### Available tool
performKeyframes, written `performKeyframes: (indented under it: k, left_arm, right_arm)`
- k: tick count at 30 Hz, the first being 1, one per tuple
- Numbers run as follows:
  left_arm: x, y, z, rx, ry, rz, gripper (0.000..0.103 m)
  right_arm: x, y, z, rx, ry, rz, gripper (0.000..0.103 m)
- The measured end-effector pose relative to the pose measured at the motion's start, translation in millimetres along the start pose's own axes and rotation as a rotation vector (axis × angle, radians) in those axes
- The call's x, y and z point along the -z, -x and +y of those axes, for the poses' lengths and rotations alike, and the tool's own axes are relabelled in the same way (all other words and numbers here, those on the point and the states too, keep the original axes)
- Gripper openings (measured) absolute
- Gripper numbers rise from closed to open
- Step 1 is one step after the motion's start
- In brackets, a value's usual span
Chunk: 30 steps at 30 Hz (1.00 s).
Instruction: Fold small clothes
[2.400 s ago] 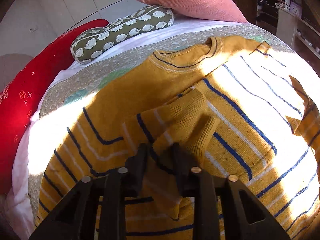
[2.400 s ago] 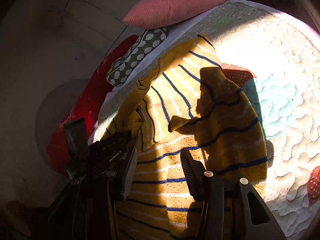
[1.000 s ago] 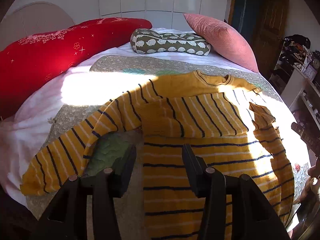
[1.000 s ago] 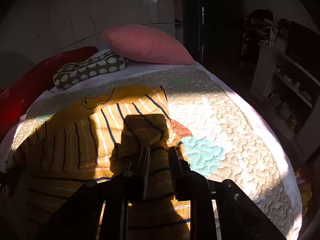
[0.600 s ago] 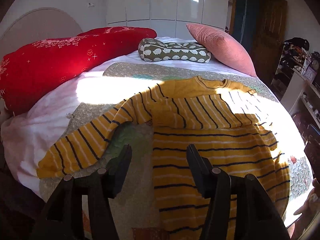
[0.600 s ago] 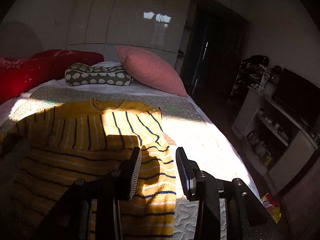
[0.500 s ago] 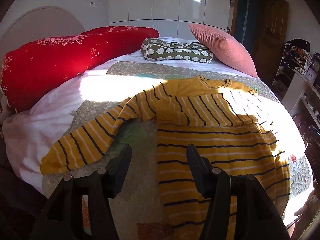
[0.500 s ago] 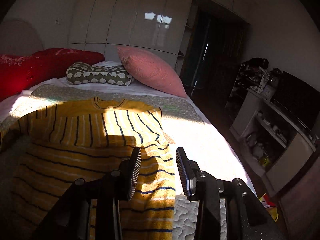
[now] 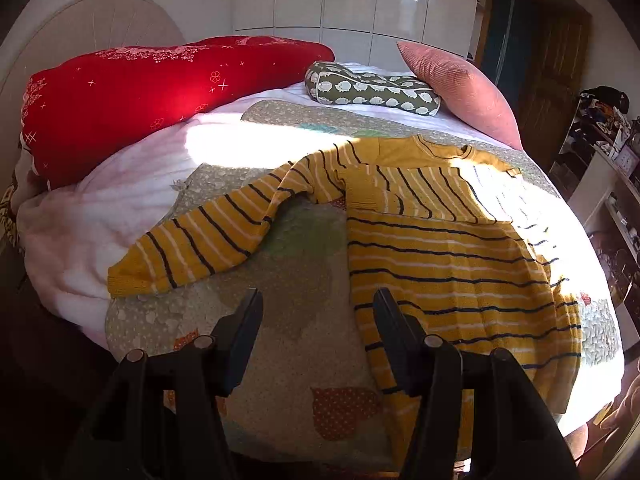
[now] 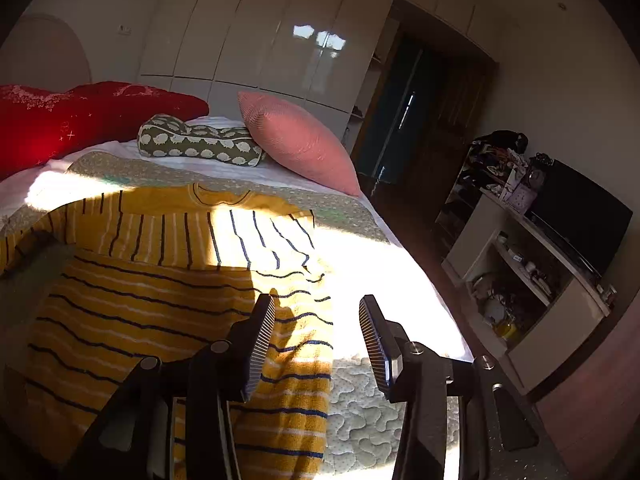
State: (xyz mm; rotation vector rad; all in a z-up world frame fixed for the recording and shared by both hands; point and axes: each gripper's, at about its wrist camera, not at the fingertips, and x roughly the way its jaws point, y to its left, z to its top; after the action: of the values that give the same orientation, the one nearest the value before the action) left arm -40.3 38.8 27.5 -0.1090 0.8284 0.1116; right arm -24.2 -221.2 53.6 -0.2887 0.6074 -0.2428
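Nearest in the left wrist view, the black two-finger left gripper (image 9: 318, 312) is held wide open above the quilt, and nothing is held between its fingers. In the right wrist view, the black two-finger right gripper (image 10: 316, 320) is also held wide open, with nothing in it, over the edge of the clothing. Under both, a pale quilted bed cover with coloured patches (image 9: 288, 340) is spread over the bed. On it, a yellow knitted sweater with dark blue and white stripes (image 9: 448, 264) is laid flat. One sleeve is seen folded across the chest. The other sleeve (image 9: 208, 240) is stretched out to the side, with its cuff near the edge of the bed. Part of the sweater is lit by bright sun. Farther back, a long red pillow with small white stars (image 9: 160, 92) is seen. Beside it, a green bolster pillow with a white pattern (image 9: 372, 88) is laid, and a pink ribbed cushion (image 9: 460, 88) is leaned next to that. Behind the bed, shiny white cupboard doors (image 10: 256, 36) are seen.
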Motion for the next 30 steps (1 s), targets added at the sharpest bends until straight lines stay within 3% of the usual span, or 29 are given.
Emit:
performKeyframes:
  k: [9,15,18,23,26,30]
  left_arm:
    - [7.0,4.1,-3.1,-0.015,-0.02,0.013,0.056]
    - [12.3,-4.0,-10.3,0.0,-0.029,0.047,0.057]
    - [19.8,-14.9,-14.2,0.019,-0.03,0.089,0.057]
    - [36.9,-30.9,-32.9,0.037,-0.077,0.145,0.057]
    - [43.3,-35.4,-43.0,0.049,-0.102,0.16,0.057]
    - [49.4,-34.9,-53.0,0.049,-0.143,0.153,0.057]
  right_arm:
    - [2.0,27.0,3.6,-0.007,0.02,-0.029,0.054]
    - [7.2,20.4,5.4,-0.016,0.031,-0.015,0.059]
    - [19.0,0.7,-5.8,-0.093,-0.03,0.066,0.059]
    - [64.6,-47.1,-42.8,-0.277,-0.28,0.286,0.059]
    - [89.3,-61.2,-56.6,-0.304,-0.38,0.362,0.059]
    - [104.3,-68.8,-65.6,-0.324,-0.447,0.399,0.059]
